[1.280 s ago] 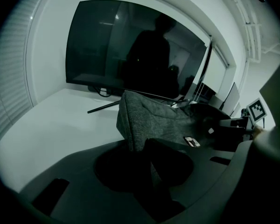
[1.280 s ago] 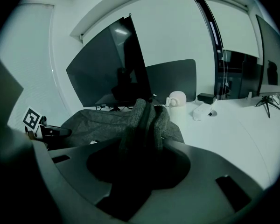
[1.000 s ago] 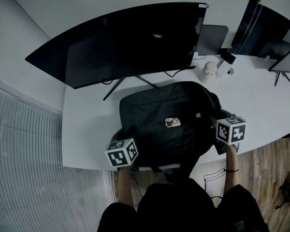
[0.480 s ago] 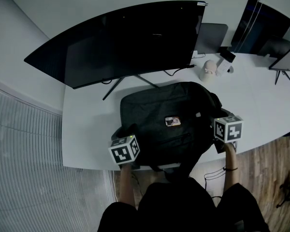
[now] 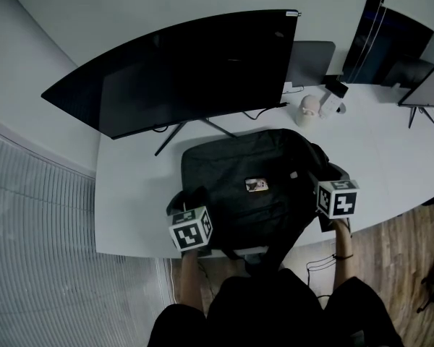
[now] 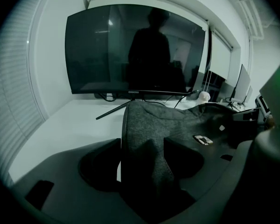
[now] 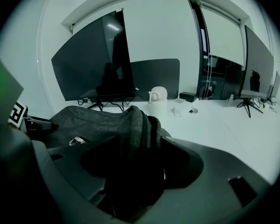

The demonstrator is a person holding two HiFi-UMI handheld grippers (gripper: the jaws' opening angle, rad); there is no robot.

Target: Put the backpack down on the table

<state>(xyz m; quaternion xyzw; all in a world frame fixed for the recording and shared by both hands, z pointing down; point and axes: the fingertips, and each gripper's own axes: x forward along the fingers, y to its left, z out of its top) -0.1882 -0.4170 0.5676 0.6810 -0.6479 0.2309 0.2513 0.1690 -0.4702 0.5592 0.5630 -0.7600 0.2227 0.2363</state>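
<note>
A dark grey backpack (image 5: pixel 253 186) lies flat on the white table (image 5: pixel 130 194), with a small patch (image 5: pixel 257 185) on its upper face. My left gripper (image 5: pixel 184 199) is at its near left corner. In the left gripper view a fold of the backpack (image 6: pixel 147 125) stands between the jaws of the left gripper (image 6: pixel 142 148), with a sliver of table showing beside it. My right gripper (image 5: pixel 325 173) is at the near right corner. There the bunched backpack edge (image 7: pixel 137 125) sits loosely inside the right gripper (image 7: pixel 140 148). Both pairs of jaws have just been opening and are open.
A large curved monitor (image 5: pixel 181 71) stands on its stand behind the backpack, with cables trailing. A small white figure-like object (image 5: pixel 309 108) and a grey flat device (image 5: pixel 311 62) are at the back right. Another screen on a stand (image 5: pixel 427 85) is at the far right. The table's near edge runs just below the grippers.
Both marker cubes have shifted and tilted slightly inward. The backpack lies on the table as before.
</note>
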